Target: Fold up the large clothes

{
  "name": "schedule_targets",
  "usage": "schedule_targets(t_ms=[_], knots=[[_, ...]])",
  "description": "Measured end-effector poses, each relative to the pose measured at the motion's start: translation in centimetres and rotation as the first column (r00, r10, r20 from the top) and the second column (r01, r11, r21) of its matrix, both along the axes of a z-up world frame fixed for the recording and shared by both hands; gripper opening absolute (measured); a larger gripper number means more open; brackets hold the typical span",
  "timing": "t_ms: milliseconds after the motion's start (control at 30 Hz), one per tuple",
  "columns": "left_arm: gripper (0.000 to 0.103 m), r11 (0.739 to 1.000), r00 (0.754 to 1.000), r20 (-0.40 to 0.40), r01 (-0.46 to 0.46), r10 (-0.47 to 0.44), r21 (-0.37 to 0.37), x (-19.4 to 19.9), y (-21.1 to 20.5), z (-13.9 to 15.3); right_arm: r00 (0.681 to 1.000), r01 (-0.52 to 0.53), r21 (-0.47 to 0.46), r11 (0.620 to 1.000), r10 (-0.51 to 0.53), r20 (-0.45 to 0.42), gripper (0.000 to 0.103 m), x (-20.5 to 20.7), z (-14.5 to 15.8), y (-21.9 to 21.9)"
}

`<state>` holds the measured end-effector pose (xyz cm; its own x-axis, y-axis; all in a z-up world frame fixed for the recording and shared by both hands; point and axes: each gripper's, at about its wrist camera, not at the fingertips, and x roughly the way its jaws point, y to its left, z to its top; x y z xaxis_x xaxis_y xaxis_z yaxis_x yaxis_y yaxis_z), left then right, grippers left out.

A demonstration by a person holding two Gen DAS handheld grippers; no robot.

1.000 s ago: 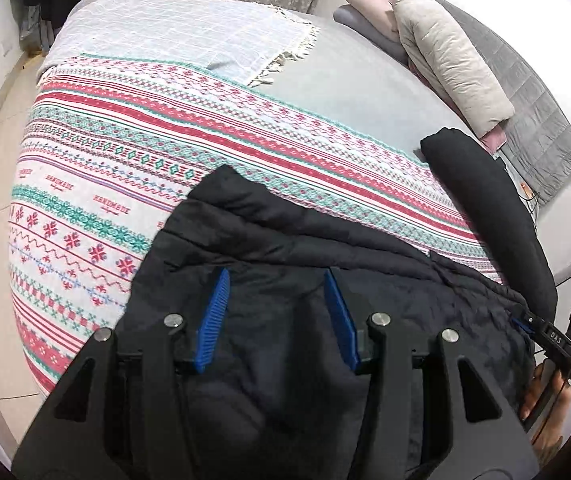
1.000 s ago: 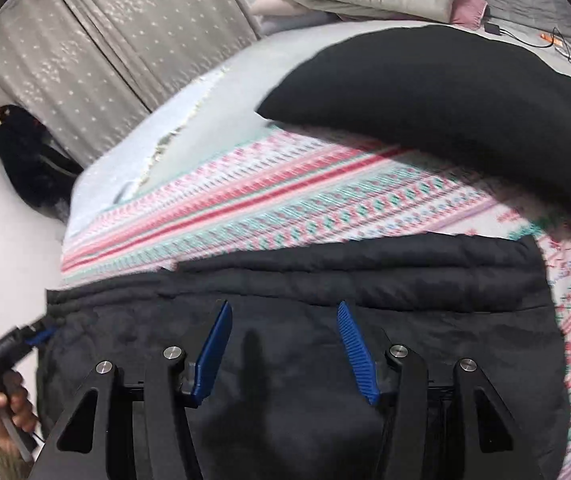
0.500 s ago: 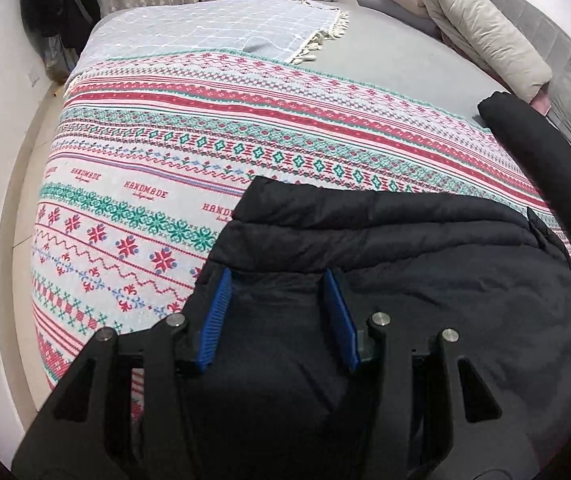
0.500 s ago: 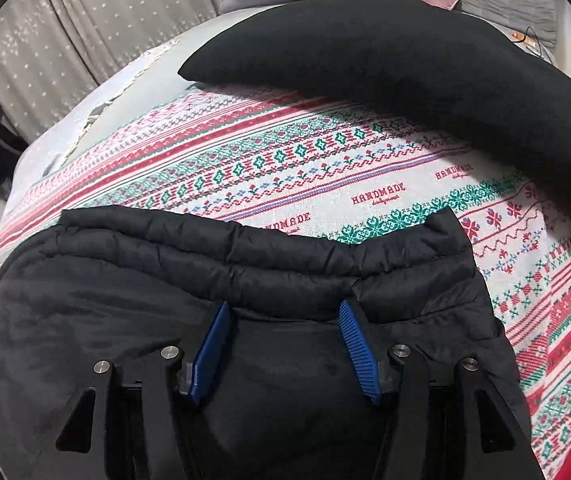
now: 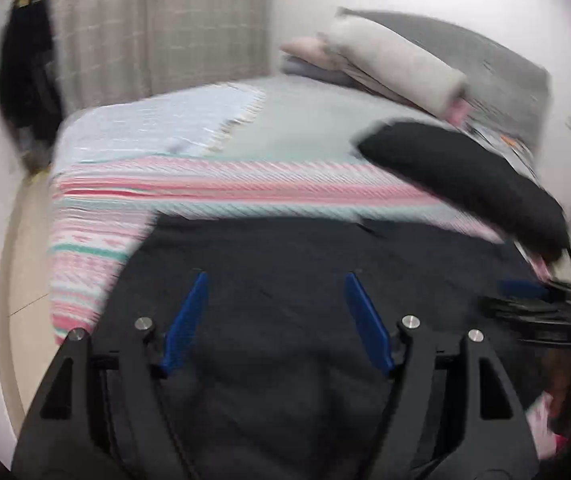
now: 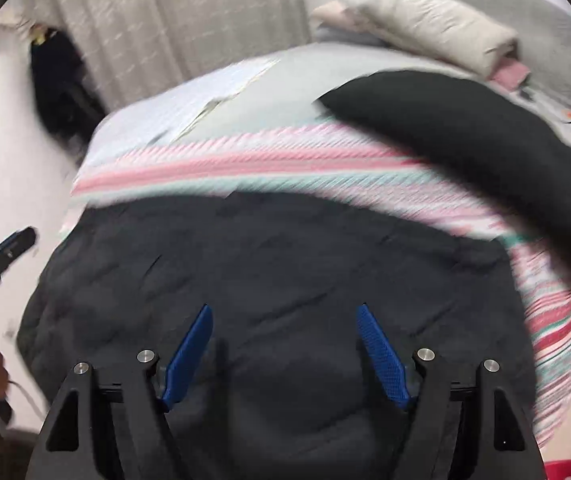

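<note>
A black quilted jacket (image 5: 285,264) lies folded on the striped blanket at the near edge of the bed; it also fills the lower right wrist view (image 6: 277,264). My left gripper (image 5: 276,280) is open and empty above the jacket. My right gripper (image 6: 284,312) is open and empty above it too. The right gripper shows at the right edge of the left wrist view (image 5: 541,304), and the left gripper at the left edge of the right wrist view (image 6: 1,252). Both views are blurred by motion.
A long black cushion (image 5: 465,176) lies across the bed to the right, also in the right wrist view (image 6: 465,136). The striped blanket (image 5: 221,188) covers the bed, with a pale blue throw (image 5: 157,128) behind. Pillows (image 5: 397,68) are stacked at the headboard. Dark clothes (image 5: 25,68) hang at the left wall.
Both grippers have pulled back and tilted up, so more of the room and bed shows. Both jaws have opened wider. The jacket lies where it was.
</note>
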<state>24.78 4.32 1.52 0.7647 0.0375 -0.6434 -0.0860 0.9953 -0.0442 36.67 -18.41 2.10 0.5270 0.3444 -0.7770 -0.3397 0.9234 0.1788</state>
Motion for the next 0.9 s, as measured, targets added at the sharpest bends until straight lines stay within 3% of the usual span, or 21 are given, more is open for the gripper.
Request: schedule_targets(t_ms=[133,267,533,700,900], knots=[[0.072,0.997,0.996,-0.07,0.058,-0.055,0.042,-0.7,-2.8,-3.2,0.999,-0.048,-0.081,0.996,0.047,-0.011,0.079,-1.9,-2.1,2.9],[0.073,0.997,0.991,-0.132,0.013,-0.003,0.076,0.4,-2.2,-6.8,0.998,-0.063,-0.152,0.986,0.065,0.012,0.086,-3.5,-4.1,4.1],[0.074,0.995,0.988,-0.153,-0.016,0.031,0.098,0.4,-1.9,-7.6,0.999,-0.029,-0.163,0.986,0.033,0.026,0.089,-3.9,-6.2,2.7],[0.074,0.993,0.986,-0.15,-0.057,0.072,0.102,0.1,0.9,-7.7,0.999,0.026,-0.151,0.988,-0.021,0.03,0.089,-4.3,-5.0,-1.1],[0.074,0.987,0.976,-0.166,-0.125,0.141,0.098,-0.7,5.7,-8.1,0.993,0.117,-0.136,0.984,-0.116,0.016,0.089,-4.1,-6.1,-8.0]])
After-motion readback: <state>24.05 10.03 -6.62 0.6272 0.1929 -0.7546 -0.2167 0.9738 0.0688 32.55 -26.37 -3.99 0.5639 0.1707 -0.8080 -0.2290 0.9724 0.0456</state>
